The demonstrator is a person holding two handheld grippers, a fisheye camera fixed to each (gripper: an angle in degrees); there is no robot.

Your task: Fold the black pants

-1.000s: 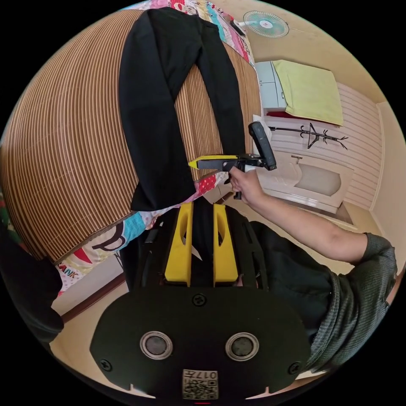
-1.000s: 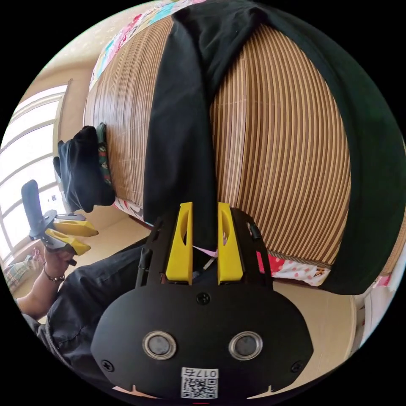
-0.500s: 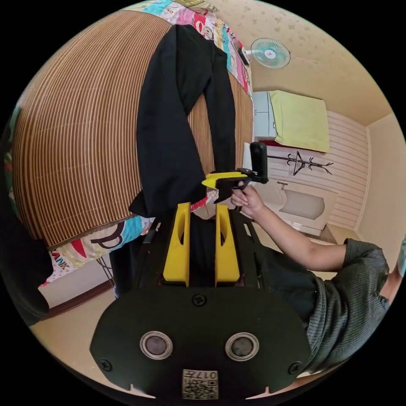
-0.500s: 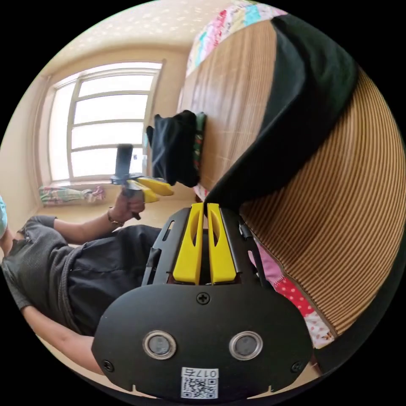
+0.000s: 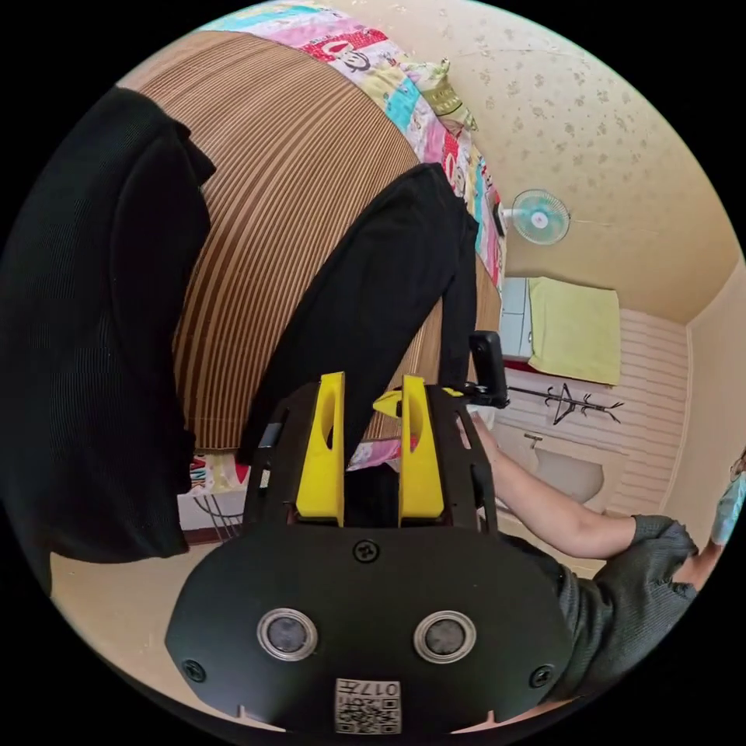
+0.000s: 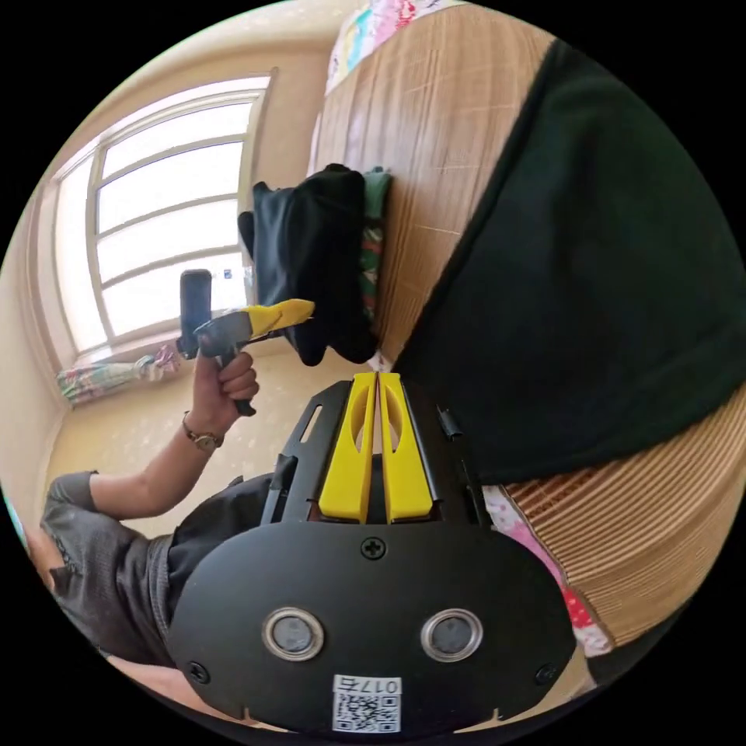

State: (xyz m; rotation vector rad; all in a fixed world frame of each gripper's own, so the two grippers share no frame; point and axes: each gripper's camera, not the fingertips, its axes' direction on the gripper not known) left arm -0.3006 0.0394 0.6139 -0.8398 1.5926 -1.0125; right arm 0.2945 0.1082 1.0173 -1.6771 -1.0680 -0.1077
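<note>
The black pants (image 5: 388,280) lie spread on a bamboo mat (image 5: 295,155) on the bed, legs toward me. In the left gripper view, my left gripper (image 5: 373,381) is open at the hem of the near leg, with black cloth showing in the gap between its jaws. The right gripper (image 5: 386,402) peeks in just beyond it, held by a hand. In the right gripper view, my right gripper (image 6: 377,377) is shut, its tips on the hem corner of the other pants leg (image 6: 590,280). The left gripper (image 6: 295,311) hangs in a hand to the left.
A pile of dark clothes (image 6: 311,264) sits at the mat's edge and looms large in the left gripper view (image 5: 93,350). A patterned bedspread (image 5: 435,132) lies under the mat. A fan (image 5: 538,217), a yellow-green cloth (image 5: 571,326) and a window (image 6: 155,233) are beyond.
My right gripper went from open to shut at the leg's hem corner. My left gripper stayed open and came in closer to the near leg's hem. Both cameras swung.
</note>
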